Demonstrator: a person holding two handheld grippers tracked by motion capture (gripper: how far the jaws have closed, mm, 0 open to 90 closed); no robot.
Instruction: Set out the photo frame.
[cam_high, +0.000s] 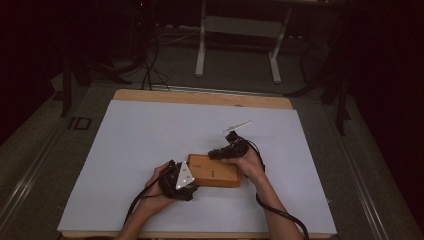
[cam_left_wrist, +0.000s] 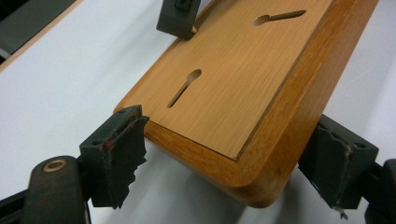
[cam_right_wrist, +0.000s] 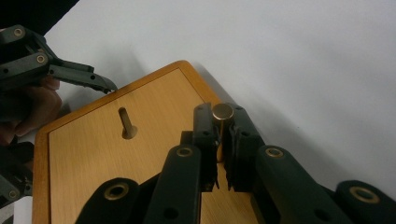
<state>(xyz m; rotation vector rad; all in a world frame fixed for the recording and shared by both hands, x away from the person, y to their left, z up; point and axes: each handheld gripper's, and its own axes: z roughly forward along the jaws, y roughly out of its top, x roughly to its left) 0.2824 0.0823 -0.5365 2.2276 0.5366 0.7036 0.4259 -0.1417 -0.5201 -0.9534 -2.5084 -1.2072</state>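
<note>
A white sheet (cam_high: 150, 150) covers my table; in the high view the wooden board (cam_high: 215, 172) lies lower centre, bare sheet all round. In the left gripper view my left gripper (cam_left_wrist: 229, 172) straddles the board's (cam_left_wrist: 243, 84) near end, pads against its edges. In the right gripper view my right gripper (cam_right_wrist: 223, 140) is clamped on a brass peg (cam_right_wrist: 222, 112) over the board's upper-right corner.

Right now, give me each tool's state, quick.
Left tool: jaws astride the wooden board's corner; grip cannot be told.
Right tool: shut on a small brass-coloured peg.
</note>
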